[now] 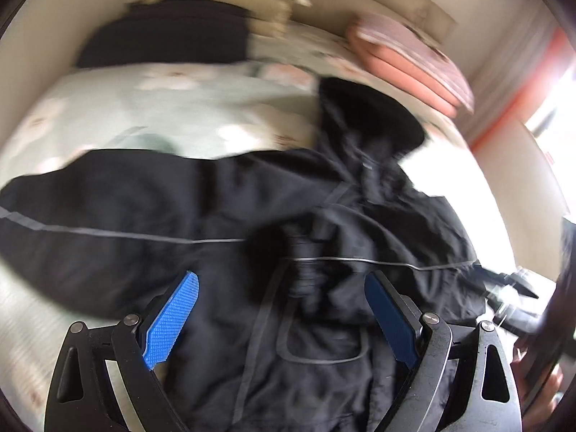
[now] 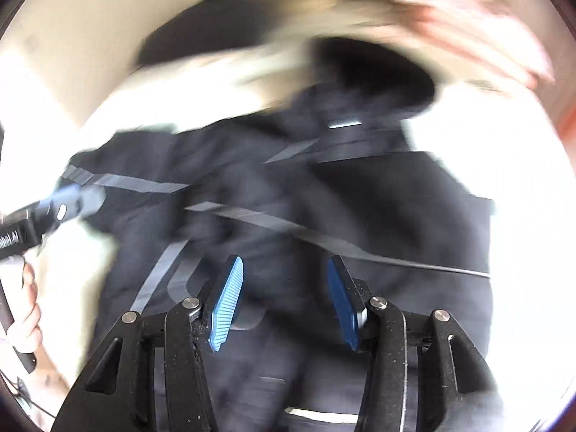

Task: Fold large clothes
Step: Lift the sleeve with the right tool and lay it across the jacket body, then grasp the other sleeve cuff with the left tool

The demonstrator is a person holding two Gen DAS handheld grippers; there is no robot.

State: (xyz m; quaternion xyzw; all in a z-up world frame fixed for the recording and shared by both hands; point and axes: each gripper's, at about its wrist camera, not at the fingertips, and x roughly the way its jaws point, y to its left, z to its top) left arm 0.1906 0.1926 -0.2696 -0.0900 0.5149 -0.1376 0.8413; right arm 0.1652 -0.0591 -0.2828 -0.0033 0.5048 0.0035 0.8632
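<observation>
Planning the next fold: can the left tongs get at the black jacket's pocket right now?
Probably yes. The left tongs stand open just above the black jacket, with the outlined pocket showing between the blue pads and nothing lying over it.

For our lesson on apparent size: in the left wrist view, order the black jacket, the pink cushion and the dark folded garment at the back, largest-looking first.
1. black jacket, by far the largest, though nearest the camera.
2 and 3. dark folded garment and pink cushion look about alike; blur leaves them unranked.
</observation>
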